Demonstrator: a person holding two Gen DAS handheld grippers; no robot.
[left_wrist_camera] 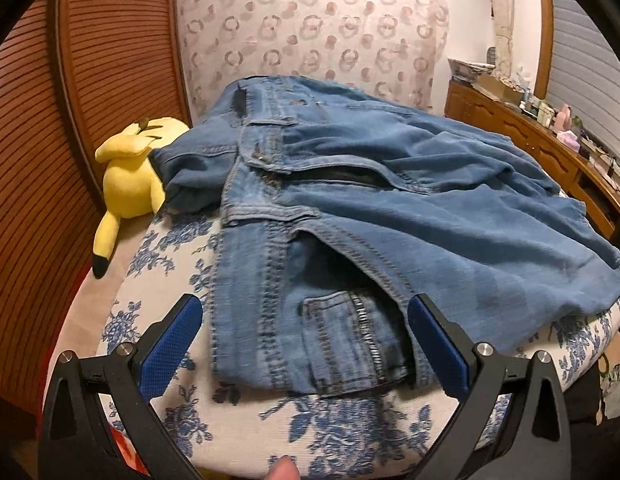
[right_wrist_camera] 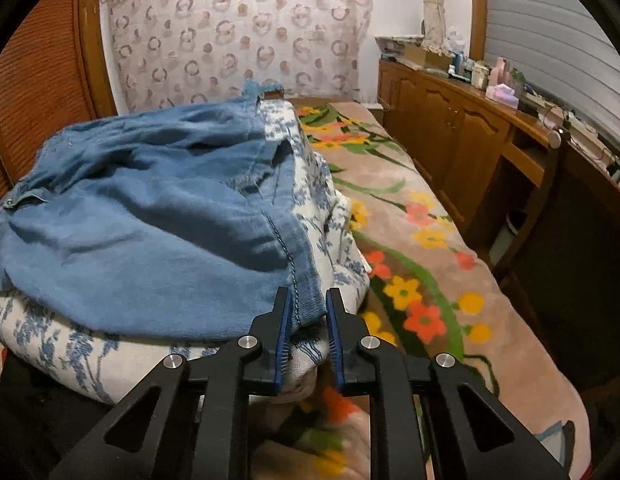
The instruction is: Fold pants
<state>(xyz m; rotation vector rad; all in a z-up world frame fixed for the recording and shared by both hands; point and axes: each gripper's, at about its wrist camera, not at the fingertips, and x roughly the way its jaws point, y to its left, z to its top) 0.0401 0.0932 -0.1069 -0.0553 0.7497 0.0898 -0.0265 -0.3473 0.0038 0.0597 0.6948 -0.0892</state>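
Blue denim pants (left_wrist_camera: 350,208) lie bunched on a white cushion with blue flowers (left_wrist_camera: 310,432), waistband and pockets toward the left wrist view. My left gripper (left_wrist_camera: 306,320) is wide open, its blue pads on either side of the near pocket corner, holding nothing. In the right wrist view the pants (right_wrist_camera: 150,220) spread over the same cushion (right_wrist_camera: 90,360). My right gripper (right_wrist_camera: 308,308) has its jaws narrowly apart around the near seamed edge of a pant leg; the denim sits between the pads, but a gap shows beside it.
A yellow plush toy (left_wrist_camera: 128,184) lies left of the pants by a wooden slatted door (left_wrist_camera: 50,160). A flowered blanket (right_wrist_camera: 422,240) covers the bed to the right. A wooden sideboard (right_wrist_camera: 470,140) with clutter runs along the right wall. A patterned curtain (right_wrist_camera: 238,40) hangs behind.
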